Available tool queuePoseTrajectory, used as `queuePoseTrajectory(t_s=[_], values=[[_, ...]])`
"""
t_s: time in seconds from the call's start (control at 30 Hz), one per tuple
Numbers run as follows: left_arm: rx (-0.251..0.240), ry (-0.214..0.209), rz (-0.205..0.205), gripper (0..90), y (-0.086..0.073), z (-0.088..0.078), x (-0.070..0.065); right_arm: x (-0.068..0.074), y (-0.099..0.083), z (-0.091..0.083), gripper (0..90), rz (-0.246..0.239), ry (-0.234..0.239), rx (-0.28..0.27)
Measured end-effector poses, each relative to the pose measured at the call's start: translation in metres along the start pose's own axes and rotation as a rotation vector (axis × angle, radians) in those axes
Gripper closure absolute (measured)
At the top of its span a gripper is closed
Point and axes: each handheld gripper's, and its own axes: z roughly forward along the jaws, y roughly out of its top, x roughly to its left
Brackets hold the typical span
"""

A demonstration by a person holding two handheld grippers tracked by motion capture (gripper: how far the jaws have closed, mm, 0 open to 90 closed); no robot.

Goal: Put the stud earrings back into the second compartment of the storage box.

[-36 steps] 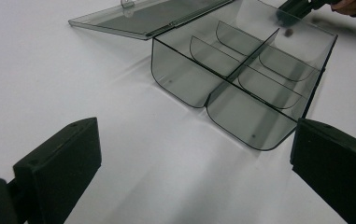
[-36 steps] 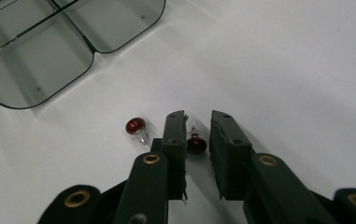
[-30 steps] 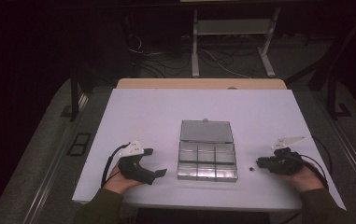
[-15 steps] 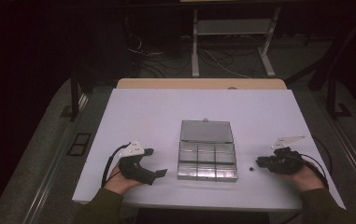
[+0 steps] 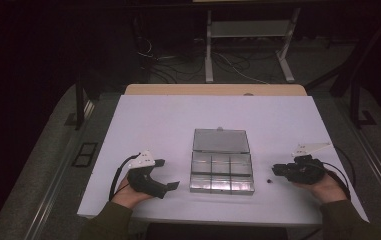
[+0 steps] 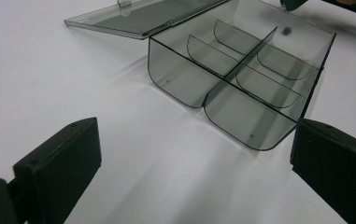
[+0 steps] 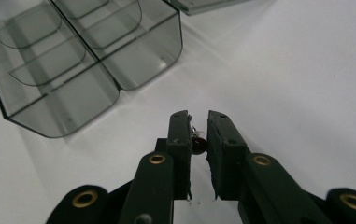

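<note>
Small dark red bead [image 7: 199, 143] sitting between the right gripper [image 7: 198, 122] jaws, nearly closed around it, left gripper [image 6: 189, 154] spreading wide beside the clear box [image 5: 221, 170]

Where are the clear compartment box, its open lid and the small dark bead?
compartment box [image 5: 221, 173], high view, centre divider.
lid [image 5: 221, 141], high view, middle of the panel.
dark bead [image 7: 199, 144], right gripper view, its visible side between the tongs.

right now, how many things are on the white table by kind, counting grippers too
clear grey plastic compartment box with open lid: 1
small dark red bead, between the right gripper's jaws: 1
black two-jaw grippers: 2, left gripper and right gripper
total: 4
</note>
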Motion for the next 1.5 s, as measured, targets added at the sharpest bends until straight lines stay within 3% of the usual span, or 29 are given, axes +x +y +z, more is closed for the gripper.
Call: queuePoseTrajectory(t_s=[0.4, 0.77, 1.5], values=[[0.004, 0.001, 0.002, 1.0, 0.000, 0.000, 0.000, 0.002, 0.012, -0.004, 78.4, -0.002, 0.042, -0.066], [0.004, 0.002, 0.004, 1.0, 0.000, -0.001, 0.000, 0.006, 0.022, -0.001, 78.5, -0.008, 0.077, -0.081], [-0.003, 0.004, -0.005, 1.0, 0.000, -0.001, 0.000, 0.025, 0.061, 0.021, 78.4, -0.075, 0.161, -0.121]])
